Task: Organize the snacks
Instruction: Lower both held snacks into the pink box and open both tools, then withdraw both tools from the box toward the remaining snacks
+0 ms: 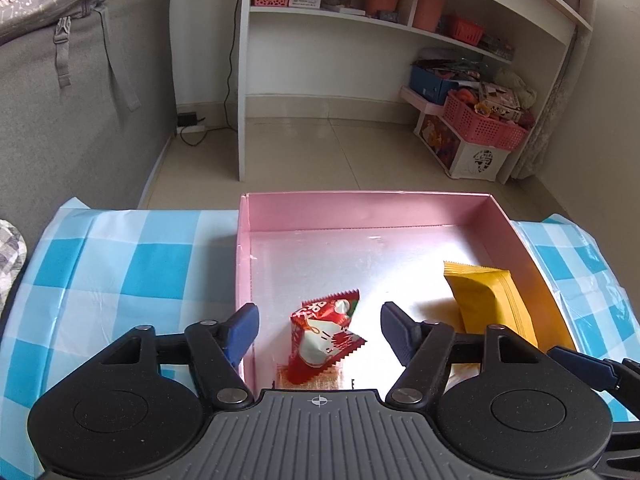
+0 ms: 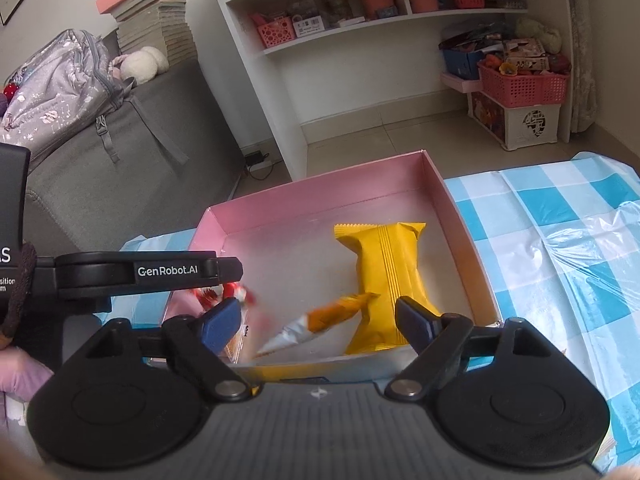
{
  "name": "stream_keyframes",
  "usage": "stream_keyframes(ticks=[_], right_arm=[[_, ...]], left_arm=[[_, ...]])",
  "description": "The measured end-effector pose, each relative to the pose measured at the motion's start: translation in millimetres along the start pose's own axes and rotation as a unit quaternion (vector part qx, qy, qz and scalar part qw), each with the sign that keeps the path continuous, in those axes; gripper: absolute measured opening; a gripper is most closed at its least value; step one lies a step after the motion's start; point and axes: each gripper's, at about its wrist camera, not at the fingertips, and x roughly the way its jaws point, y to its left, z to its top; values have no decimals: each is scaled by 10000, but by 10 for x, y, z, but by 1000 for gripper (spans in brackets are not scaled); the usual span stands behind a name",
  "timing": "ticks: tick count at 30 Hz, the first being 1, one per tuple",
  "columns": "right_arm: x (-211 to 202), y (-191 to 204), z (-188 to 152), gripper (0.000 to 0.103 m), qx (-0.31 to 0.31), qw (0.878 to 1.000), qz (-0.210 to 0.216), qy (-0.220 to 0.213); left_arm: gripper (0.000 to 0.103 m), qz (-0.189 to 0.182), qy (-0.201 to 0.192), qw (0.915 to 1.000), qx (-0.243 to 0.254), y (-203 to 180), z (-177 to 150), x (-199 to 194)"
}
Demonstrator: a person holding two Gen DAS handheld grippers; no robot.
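Note:
A pink box (image 1: 360,208) sits on a blue checked tablecloth (image 1: 120,264). In the left wrist view, a red and white snack packet (image 1: 322,340) lies between the open fingers of my left gripper (image 1: 319,330), not touching the pads, over the box's near left part. A yellow packet (image 1: 490,300) lies at the box's right side. In the right wrist view, my right gripper (image 2: 318,324) is open above the box's (image 2: 320,192) near edge. A blurred orange and silver packet (image 2: 320,322) sits between its fingers, untouched. The yellow packet (image 2: 386,276) lies behind it. The left gripper's arm (image 2: 136,274) crosses at left.
A grey sofa (image 1: 80,120) with a backpack (image 2: 60,88) stands on the left. A white shelf unit (image 1: 360,40) with baskets and a pink crate (image 1: 484,120) stands behind the table. The tablecloth (image 2: 560,260) extends to the right of the box. A small packet (image 1: 308,380) lies under the red one.

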Motion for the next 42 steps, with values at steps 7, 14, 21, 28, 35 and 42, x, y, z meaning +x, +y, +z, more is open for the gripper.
stream_keyframes(ticks=[7, 14, 21, 28, 35, 42], right_arm=[[-84, -64, 3, 86, 63, 9999, 7, 85], [-208, -126, 8, 93, -82, 9999, -6, 136], [-313, -156, -20, 94, -279, 9994, -103, 170], [-432, -74, -55, 97, -565, 9983, -86, 121], [-577, -31, -132, 100, -720, 9974, -49, 79], [-722, -20, -268, 103, -1008, 9948, 31, -136]], left_arm=[[78, -43, 2, 10000, -84, 34, -66, -217], [83, 29, 5, 10000, 38, -9, -235, -550], [84, 88, 15, 9998, 170, 5, -388, -807], [88, 155, -11, 9997, 177, 20, -607, -1020], [89, 163, 84, 9998, 33, 76, -882, -1182], [96, -33, -68, 10000, 53, 169, -1148, -1309]])
